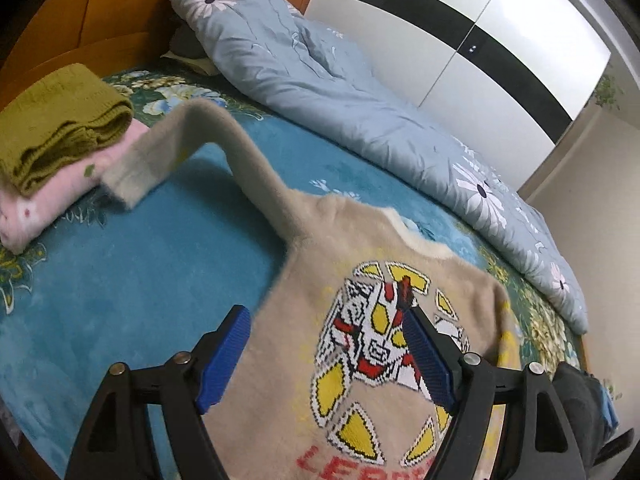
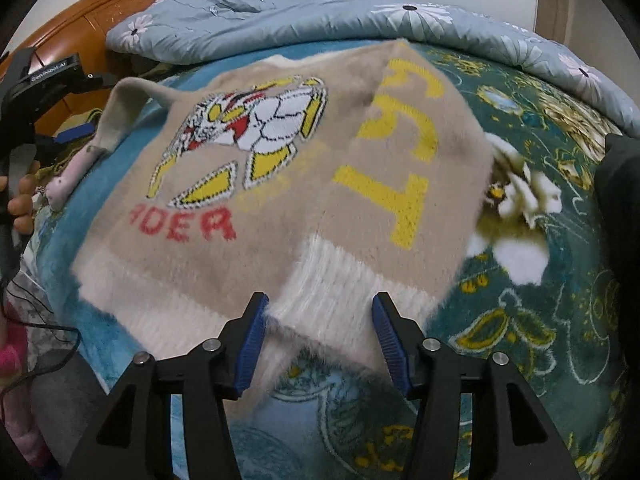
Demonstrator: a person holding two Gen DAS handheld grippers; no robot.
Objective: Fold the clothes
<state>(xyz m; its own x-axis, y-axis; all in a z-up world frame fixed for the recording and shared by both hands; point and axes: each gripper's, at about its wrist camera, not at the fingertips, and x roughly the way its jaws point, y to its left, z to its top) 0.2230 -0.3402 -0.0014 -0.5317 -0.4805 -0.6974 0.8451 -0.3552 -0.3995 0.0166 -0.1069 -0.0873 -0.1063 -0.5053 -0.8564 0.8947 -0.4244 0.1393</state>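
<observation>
A beige fuzzy sweater [image 1: 360, 368] with a robot print lies face up on the blue bedspread [image 1: 140, 264]. Its left sleeve [image 1: 208, 136] stretches out toward a pile of folded clothes. In the right wrist view the sweater [image 2: 280, 184] has its right sleeve [image 2: 404, 168], with yellow letters, folded over the body. My left gripper [image 1: 326, 320] is open above the chest print. My right gripper [image 2: 318, 308] is open, its fingers either side of the folded sleeve's white cuff [image 2: 340, 288] at the hem. The left gripper also shows in the right wrist view [image 2: 52, 92] at far left.
A folded olive knit [image 1: 60, 120] sits on a folded pink garment [image 1: 60, 196] at the left. A grey-blue floral duvet [image 1: 360, 92] lies along the far side. A wooden headboard [image 1: 100, 12] and white wardrobe [image 1: 480, 40] stand behind. A dark object [image 2: 620, 184] is at the right.
</observation>
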